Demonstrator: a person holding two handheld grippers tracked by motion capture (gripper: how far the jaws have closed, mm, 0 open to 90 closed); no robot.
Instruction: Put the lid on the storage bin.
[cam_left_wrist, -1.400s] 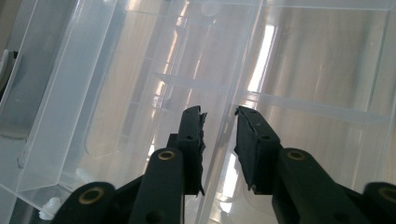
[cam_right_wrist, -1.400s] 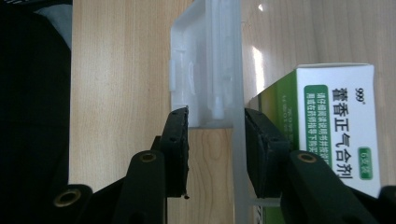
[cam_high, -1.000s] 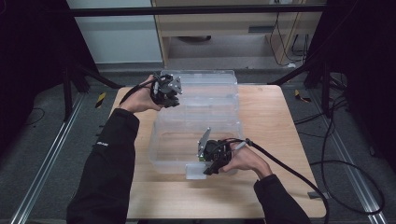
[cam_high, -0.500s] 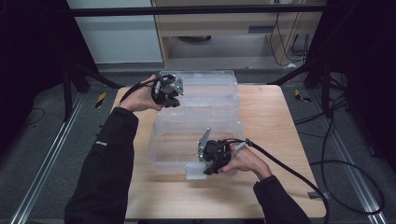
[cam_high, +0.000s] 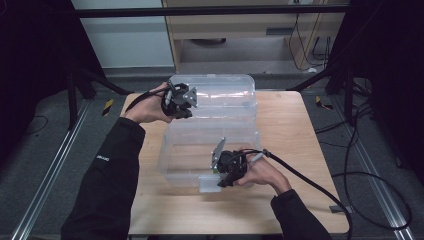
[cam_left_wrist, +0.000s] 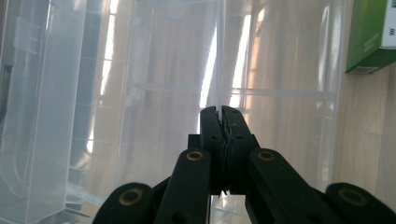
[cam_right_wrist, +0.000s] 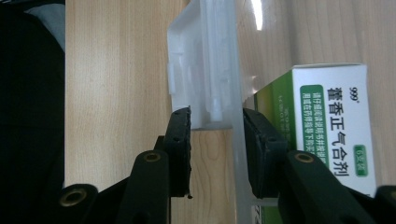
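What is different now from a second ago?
The left tool has just closed on the thin edge of the clear lid and drawn slightly towards the person, lifting it a little. The right tool kept gripping the latch on the clear box, which stayed put.

Both arms reach forward over the table

The left gripper (cam_high: 181, 100) sits farther out with jaws pressed together; the right gripper (cam_high: 227, 167) sits nearer, jaws partly apart.
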